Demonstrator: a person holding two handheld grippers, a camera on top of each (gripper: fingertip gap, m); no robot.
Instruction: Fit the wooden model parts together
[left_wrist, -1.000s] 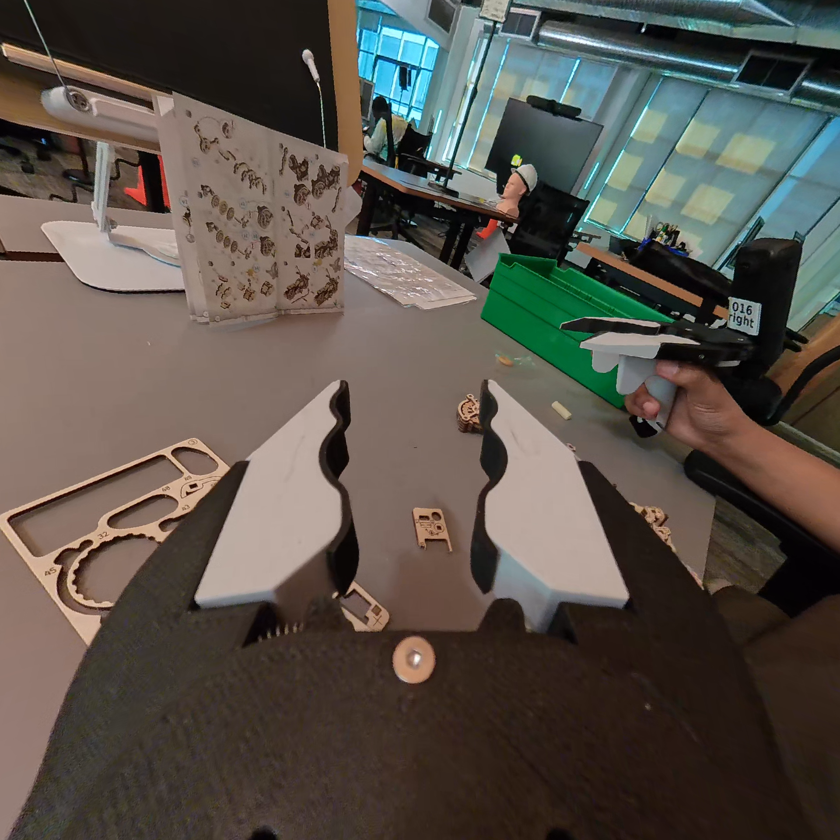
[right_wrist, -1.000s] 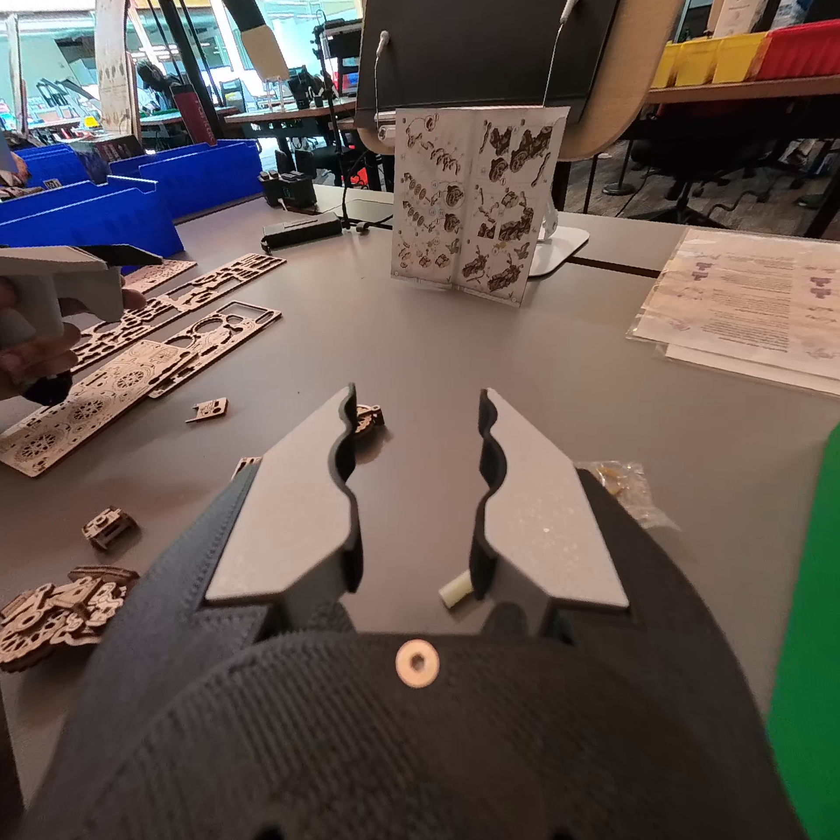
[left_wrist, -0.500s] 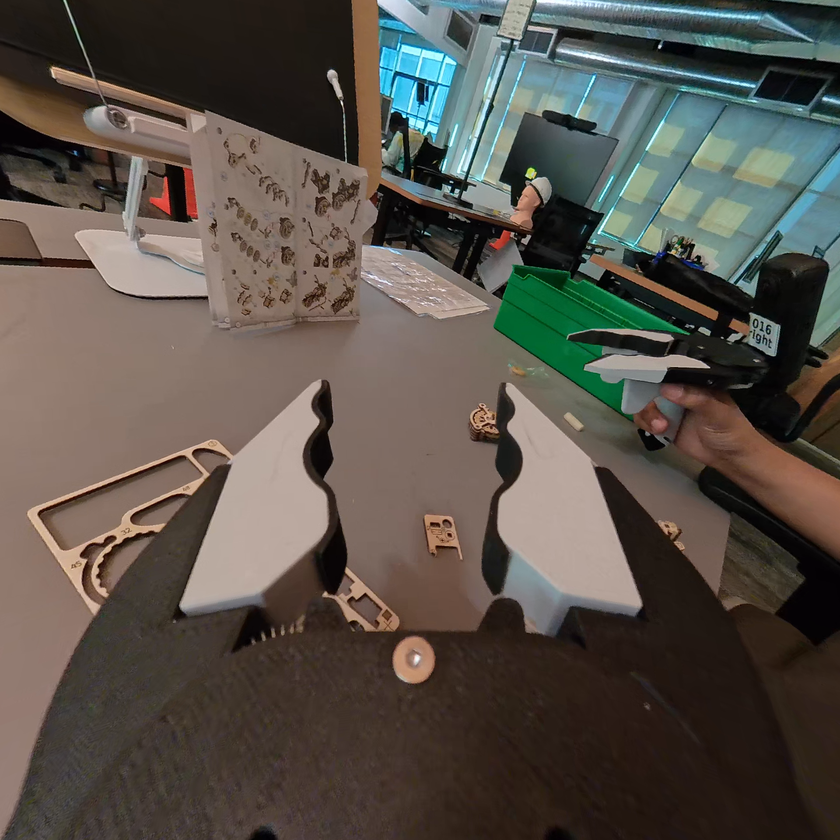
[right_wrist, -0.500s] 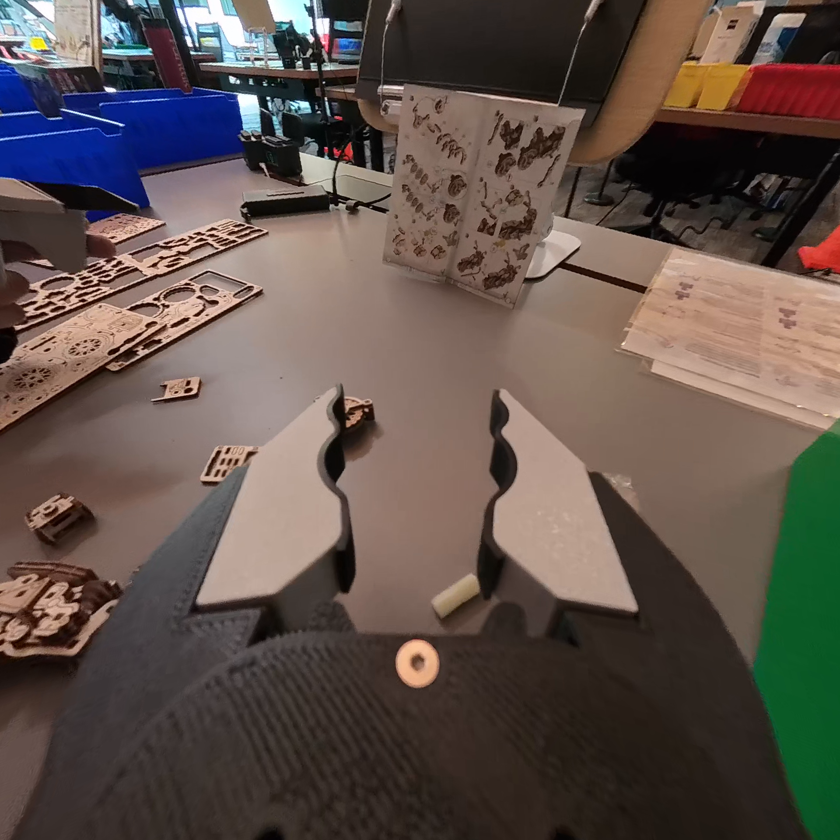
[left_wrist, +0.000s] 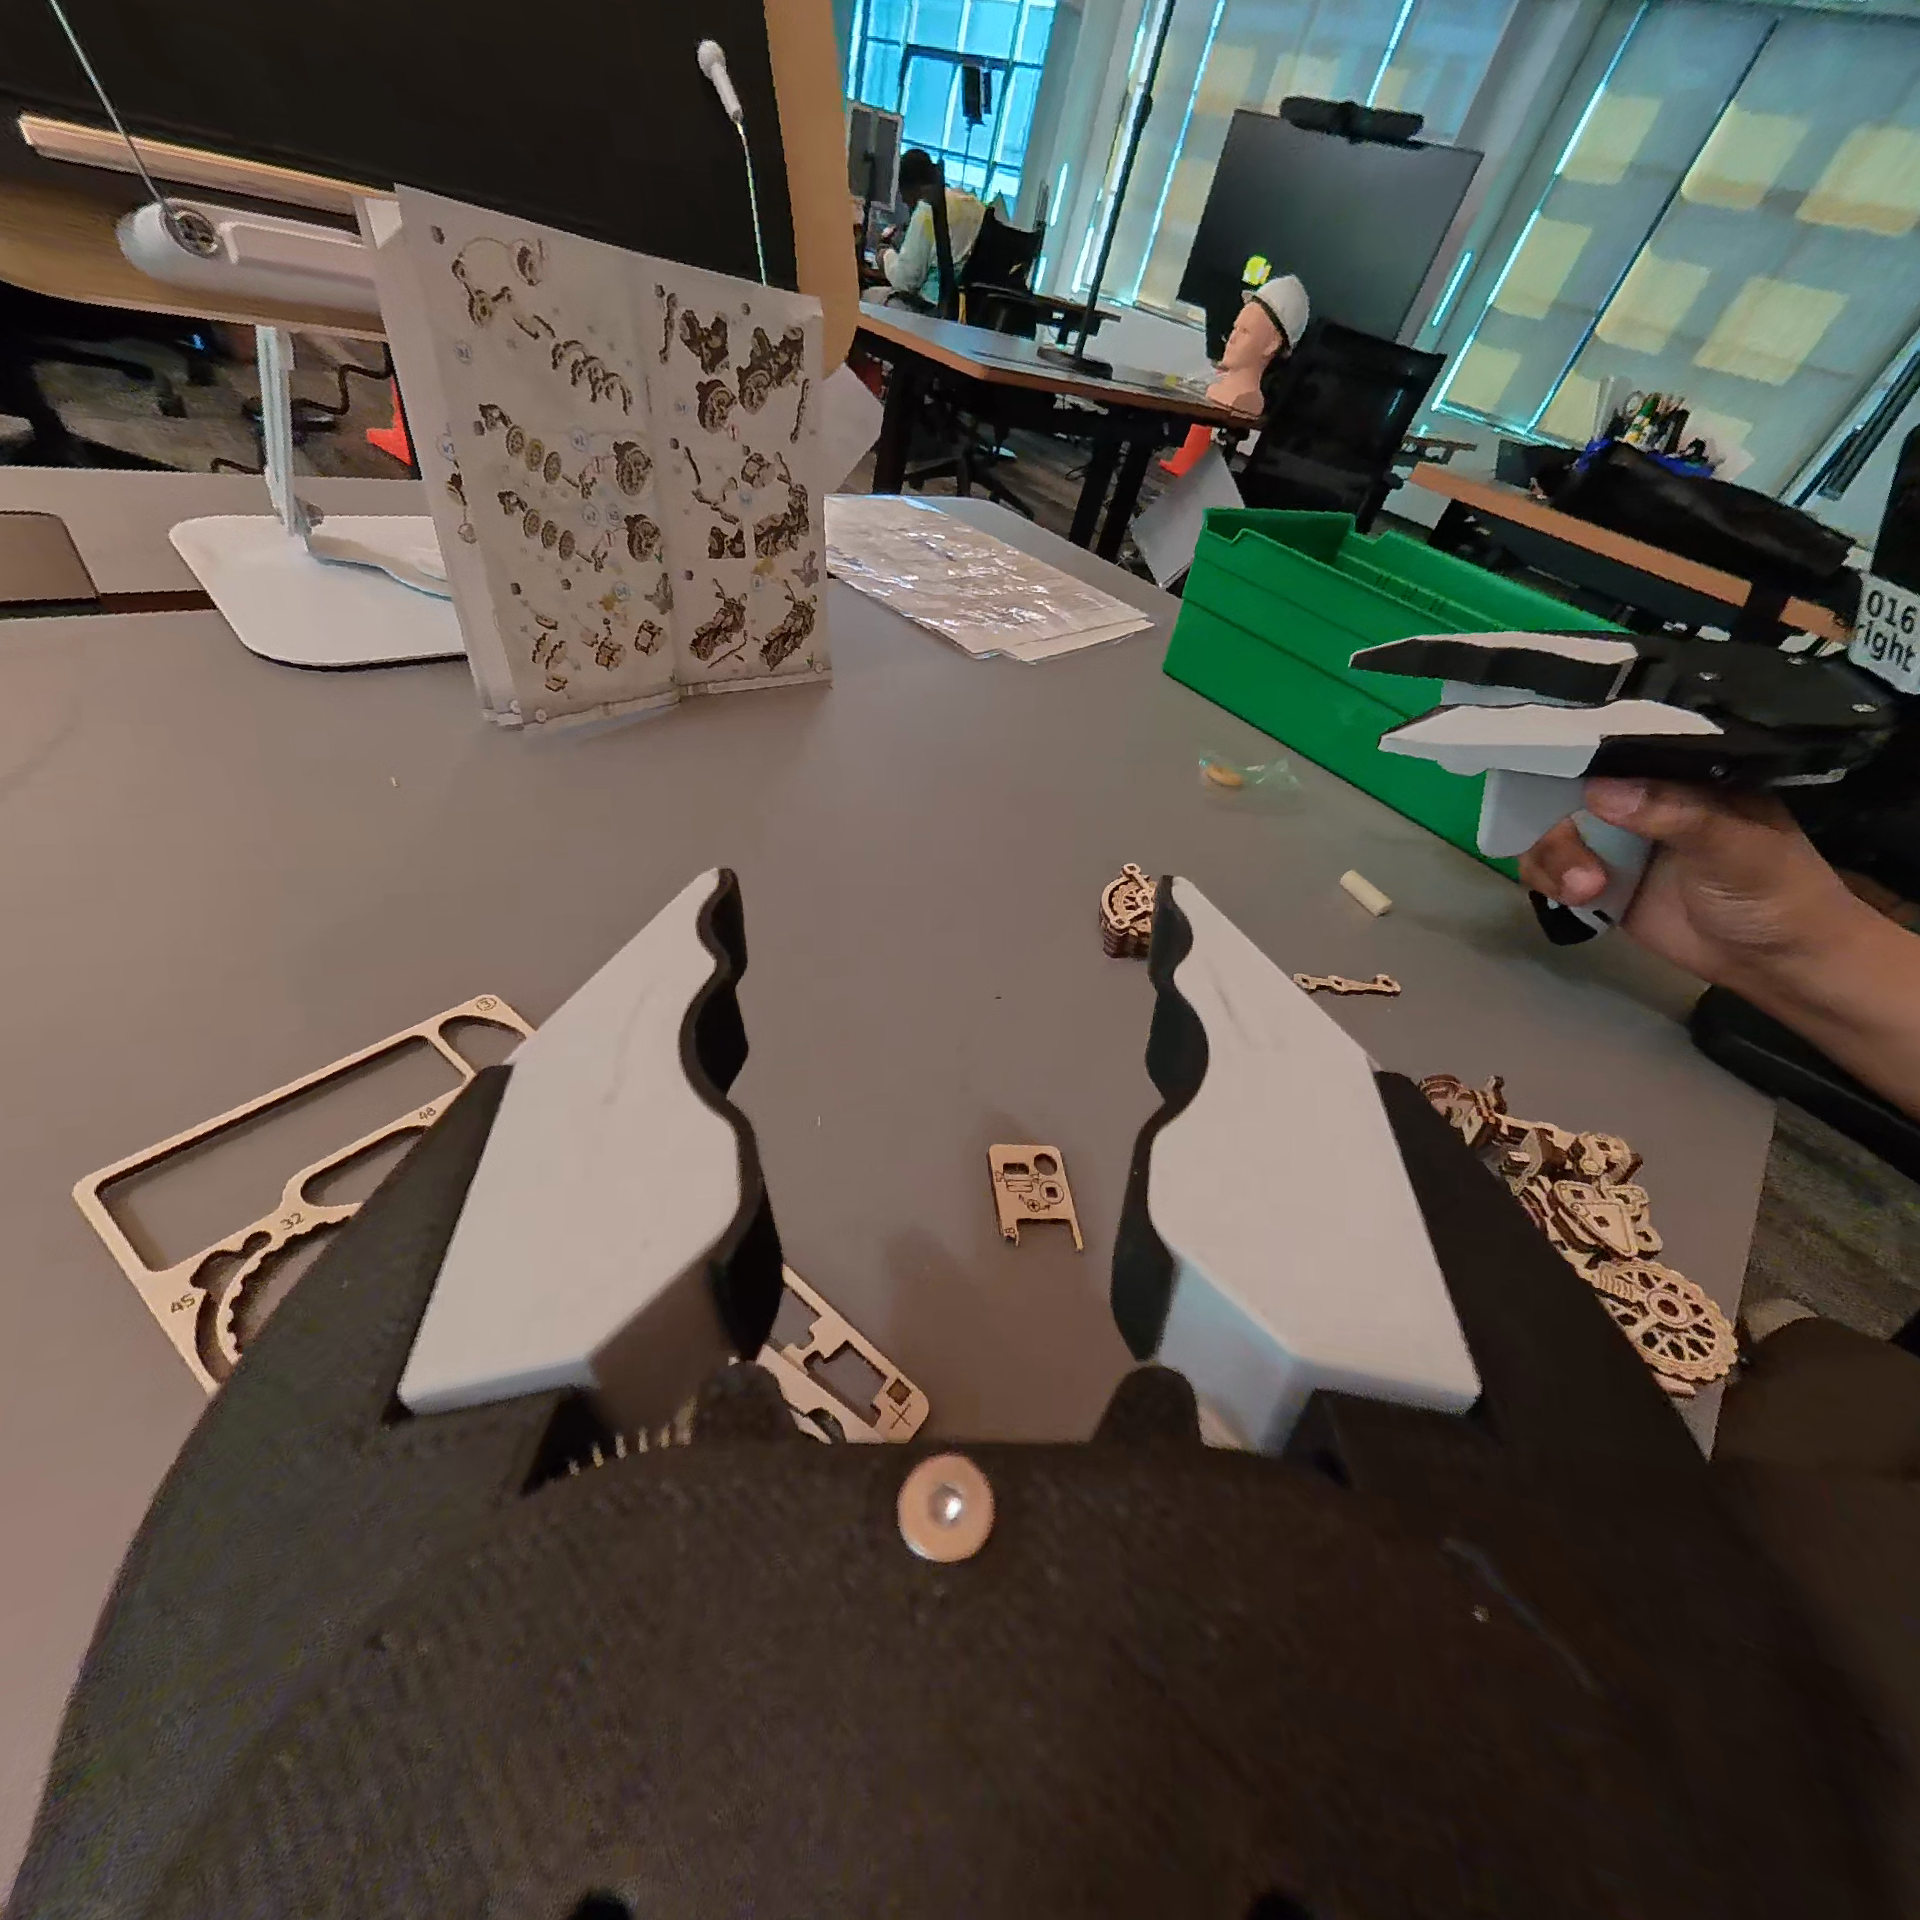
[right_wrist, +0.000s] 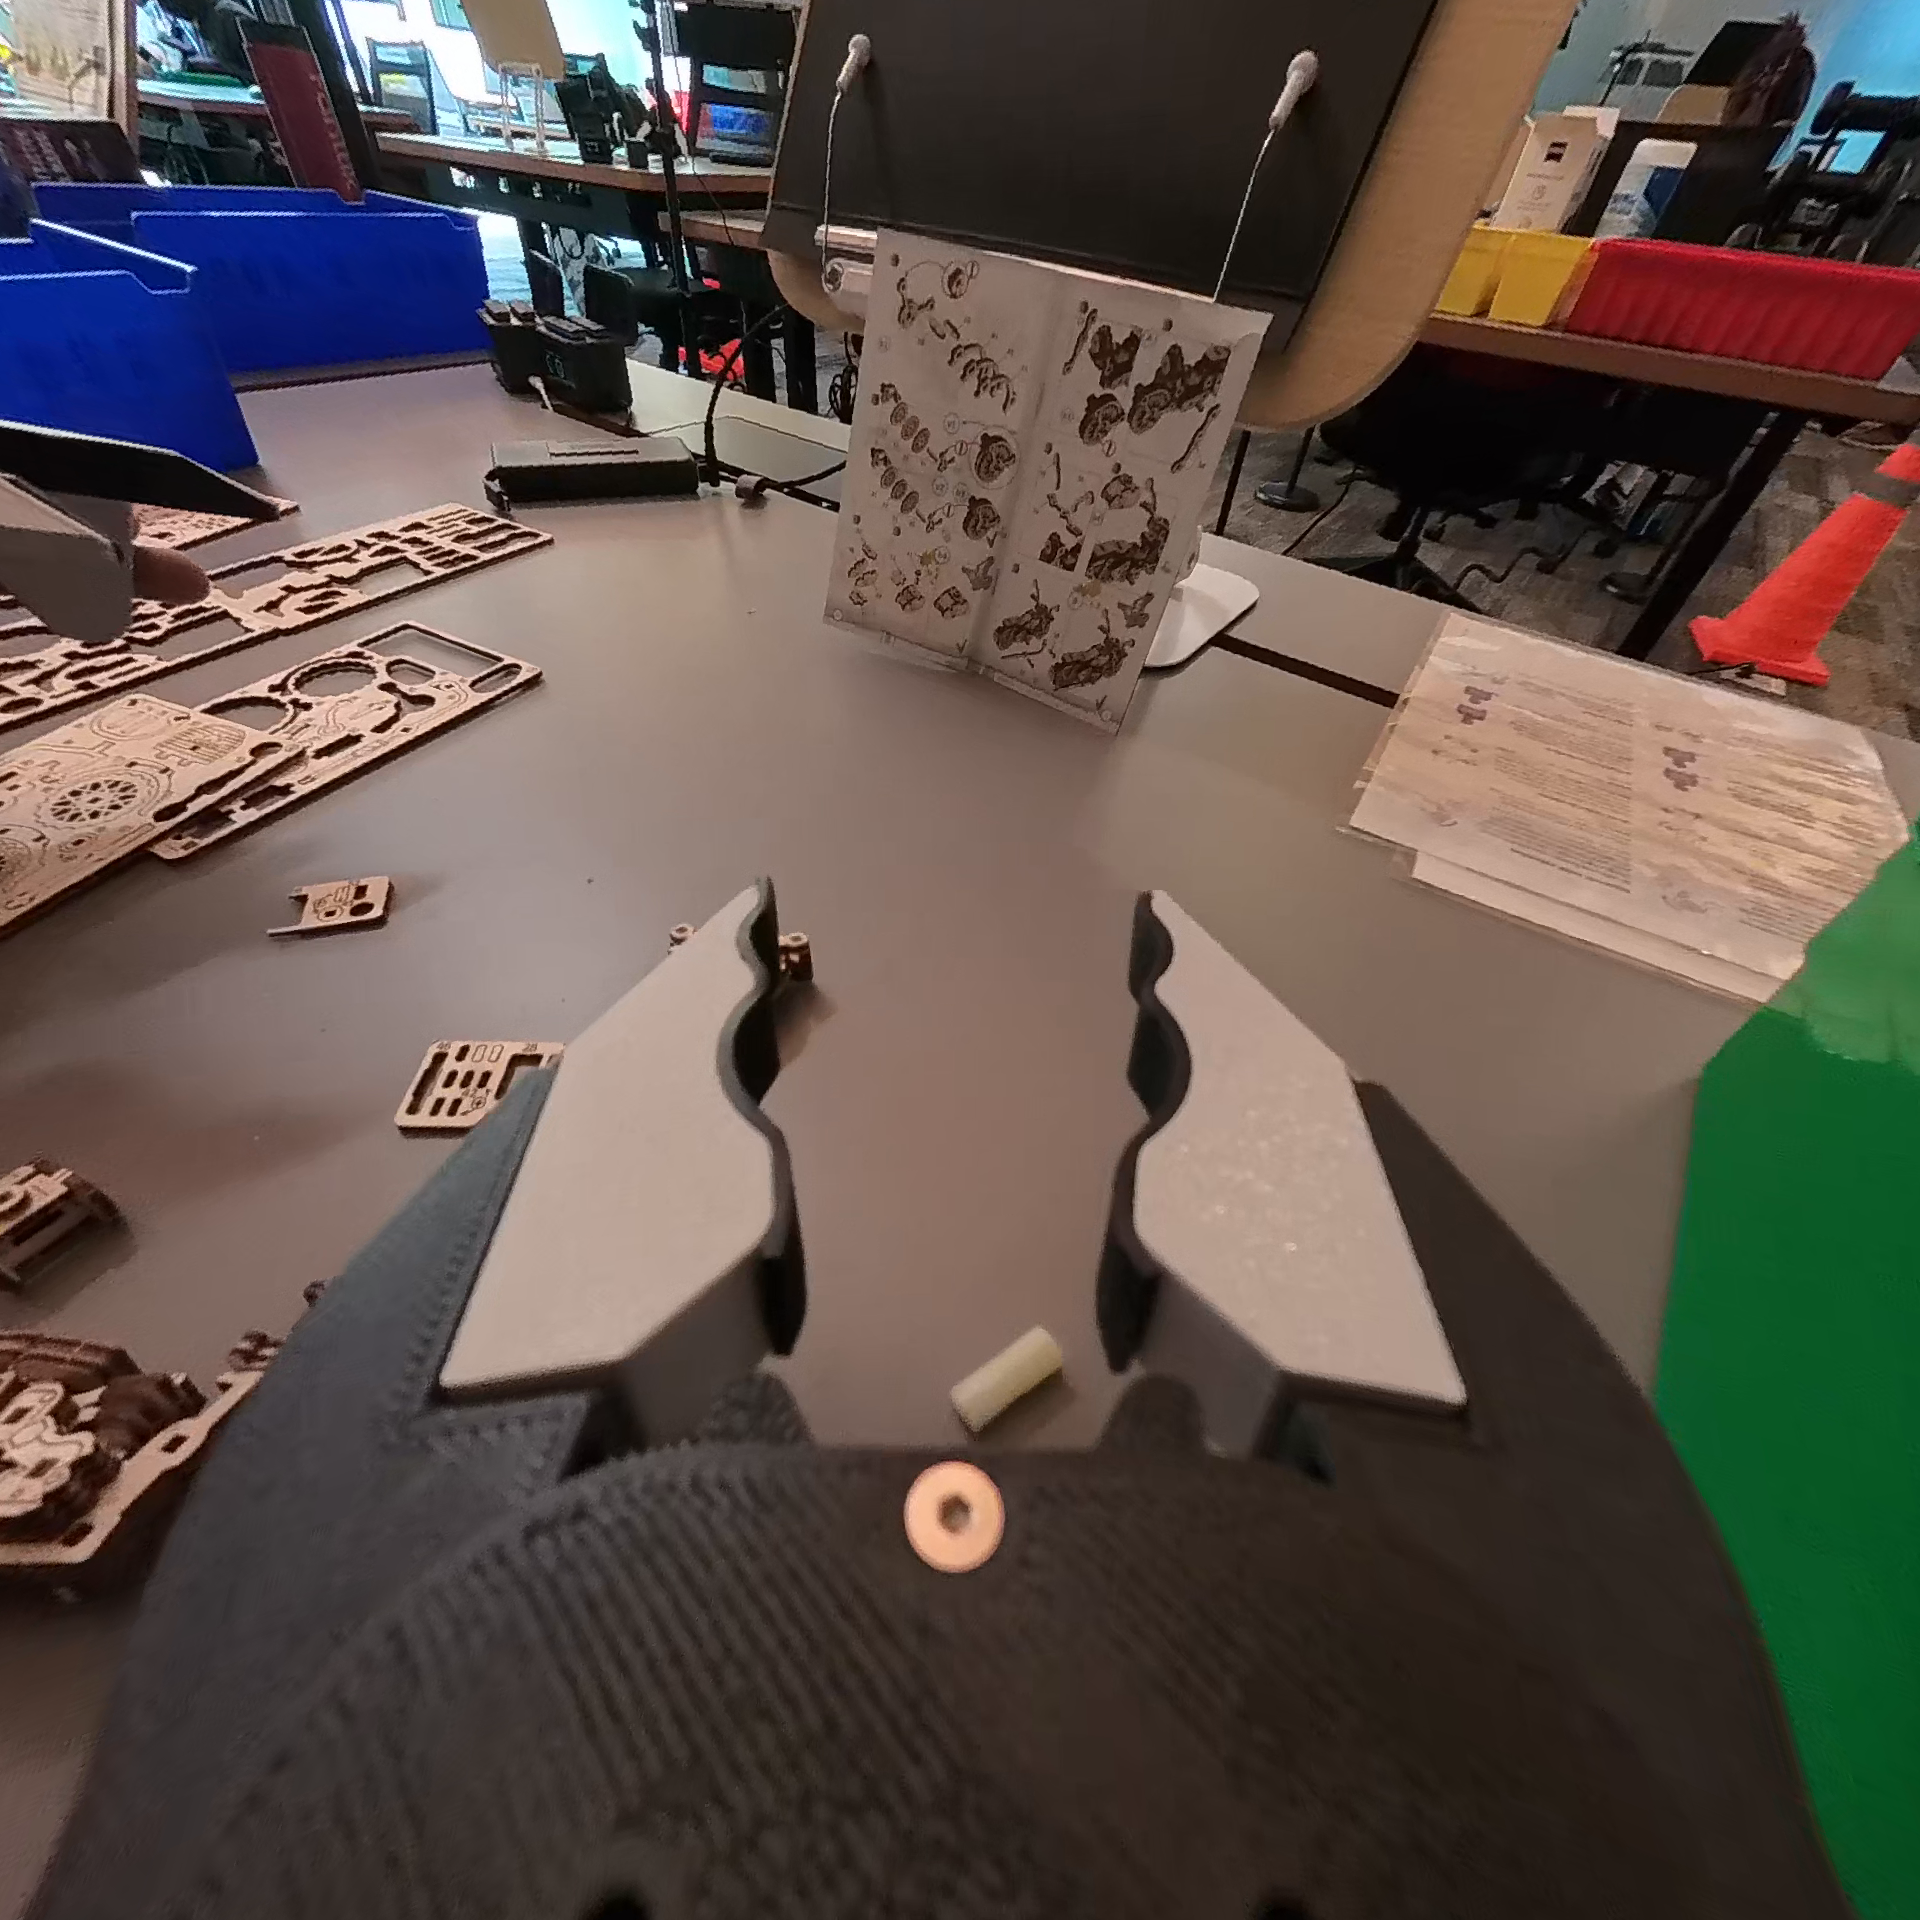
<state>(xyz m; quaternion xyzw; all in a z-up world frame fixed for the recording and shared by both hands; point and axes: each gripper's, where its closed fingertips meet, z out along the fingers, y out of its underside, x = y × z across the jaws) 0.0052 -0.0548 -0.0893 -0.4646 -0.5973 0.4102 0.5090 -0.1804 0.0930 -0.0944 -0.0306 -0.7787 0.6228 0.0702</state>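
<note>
Left wrist view: left gripper (left_wrist: 945, 914) above the grey table (left_wrist: 312, 862), jaws spread wide and empty; small flat wooden part (left_wrist: 1032, 1193) on the table between the fingers; emptied wooden sheet frame (left_wrist: 260, 1164) left of that part, half-built wooden model (left_wrist: 1590, 1226) right of it, round wooden subassembly (left_wrist: 1127, 914) beyond it. Right wrist view: right gripper (right_wrist: 954, 914) likewise parted, holding nothing; white peg (right_wrist: 1006, 1377) low between its fingers; same flat wooden part (right_wrist: 338, 904) far left; instruction booklet (right_wrist: 1039, 478) upright beyond.
</note>
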